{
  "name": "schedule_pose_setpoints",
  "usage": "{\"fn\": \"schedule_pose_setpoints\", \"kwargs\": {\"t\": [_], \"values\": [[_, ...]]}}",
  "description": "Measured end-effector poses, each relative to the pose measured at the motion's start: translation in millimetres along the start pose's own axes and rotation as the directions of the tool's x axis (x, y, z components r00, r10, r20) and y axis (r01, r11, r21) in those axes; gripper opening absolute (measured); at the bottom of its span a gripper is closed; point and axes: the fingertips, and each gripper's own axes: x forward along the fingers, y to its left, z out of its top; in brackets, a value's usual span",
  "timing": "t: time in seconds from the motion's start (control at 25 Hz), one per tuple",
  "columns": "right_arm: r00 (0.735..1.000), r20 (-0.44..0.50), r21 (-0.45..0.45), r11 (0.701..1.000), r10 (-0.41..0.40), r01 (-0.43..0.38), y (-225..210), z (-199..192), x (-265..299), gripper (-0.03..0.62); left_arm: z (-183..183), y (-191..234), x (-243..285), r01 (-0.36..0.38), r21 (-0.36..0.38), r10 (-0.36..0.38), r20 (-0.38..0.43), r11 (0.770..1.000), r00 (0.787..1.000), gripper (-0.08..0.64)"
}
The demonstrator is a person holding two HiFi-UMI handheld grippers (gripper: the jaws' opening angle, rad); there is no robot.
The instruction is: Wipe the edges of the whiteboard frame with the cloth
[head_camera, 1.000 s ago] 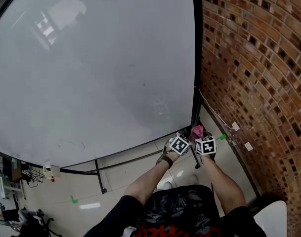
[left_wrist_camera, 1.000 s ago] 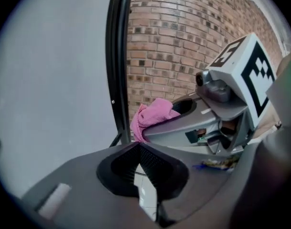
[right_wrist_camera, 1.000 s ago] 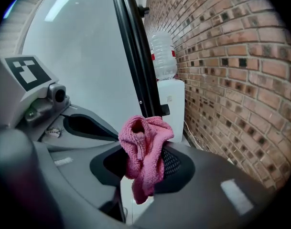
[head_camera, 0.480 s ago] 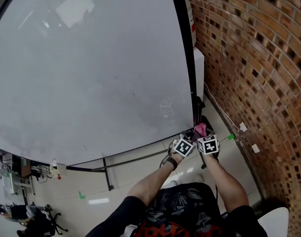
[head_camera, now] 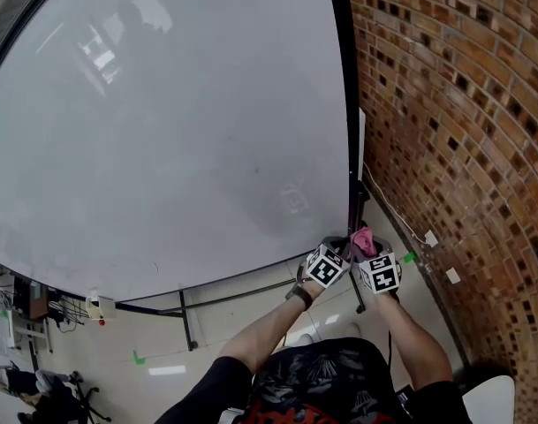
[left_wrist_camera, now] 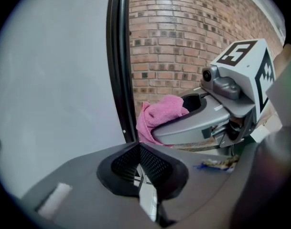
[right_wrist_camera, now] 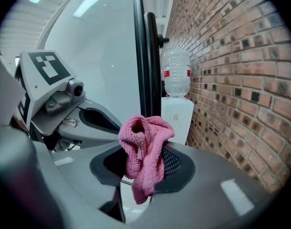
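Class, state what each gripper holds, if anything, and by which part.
The right gripper clamps the pink terry cloth by its bunched middle, one end hanging below. The left gripper is shut on nothing.

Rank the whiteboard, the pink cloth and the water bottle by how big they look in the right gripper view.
Largest: whiteboard.
Next: pink cloth, though being right at the camera makes it look bigger.
Smallest: water bottle, which stands farther off.
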Motion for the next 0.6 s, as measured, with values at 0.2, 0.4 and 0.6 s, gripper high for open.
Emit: {"fn": "schedule_pose_setpoints", "kwargs": {"t": [0.2, 0.4, 0.6], "values": [[0.997, 0.070, -0.054, 0.998, -0.012, 0.015, 9.0, 36.6, -27.4, 0.124, 28.7, 0.0, -35.1, -0.025, 0.034, 0.023, 0.053, 0.999, 0.998, -0.003], [0.988, 0.151, -0.068, 0.997, -0.014, 0.024, 18.4, 83.3, -53.5, 0.124, 66.7, -0.7, -73.4, -0.059, 0.093, 0.049, 0.107, 0.994, 0.993, -0.003], [0.973, 0.229, -0.106, 0.994, -0.015, 0.040, 26.2, 133.5, -79.4, 0.124, 110.7, 3.9, -117.1, -0.113, 0.131, 0.092, 0.161, 0.985, 0.983, -0.003]]}}
